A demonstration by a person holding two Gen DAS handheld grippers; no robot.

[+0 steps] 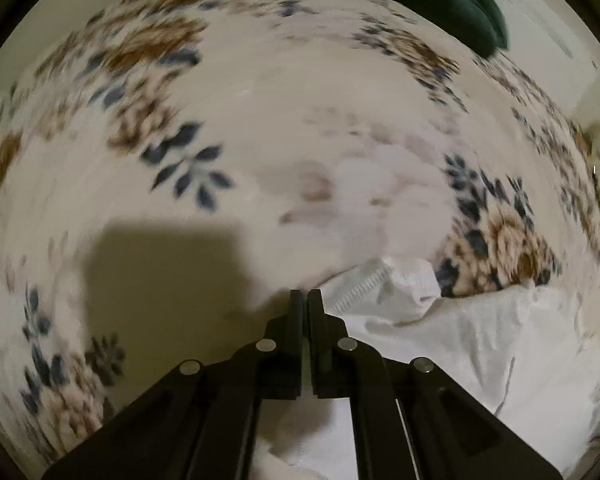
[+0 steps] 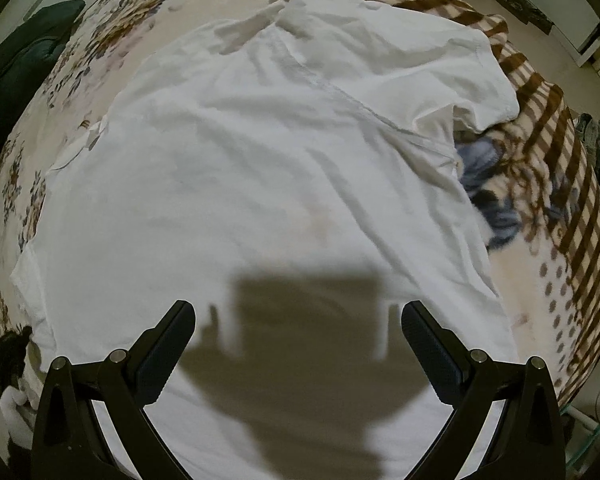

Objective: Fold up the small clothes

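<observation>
A: Entry. White T-shirt [image 2: 260, 152] lies spread over the floral bedspread [image 2: 112, 32], collar end far, hem near. One sleeve [image 2: 480, 76] hangs toward the far right, over a brown checked blanket [image 2: 548, 128]. Wrinkled, not yet folded as far as the right view shows.

B: Handling estimate?

A: Thin cotton knit by the look of it. Light, limp, no stiffness; it should drape from any held point and drag its creases along. Not slippery, not fragile. Best holds, in my judgement: the stitched hem or the shoulder seam, where the doubled cloth gives the pads something to bite.

B: Tongs?

A: Right gripper [image 2: 298, 322] hovers above the near hem, jaws spread wide, nothing between them. Left gripper [image 1: 305, 298] has its jaws pressed together. White cloth [image 1: 420, 320] bunches just right of its tips and passes beneath them; whether an edge is actually pinched I cannot tell. That view is motion-blurred.

B: Surroundings?

A: Dark green fabric [image 2: 16, 60] at the far left of the bed. Blue-grey cloth [image 2: 484, 184] beside the shirt's right edge.
</observation>
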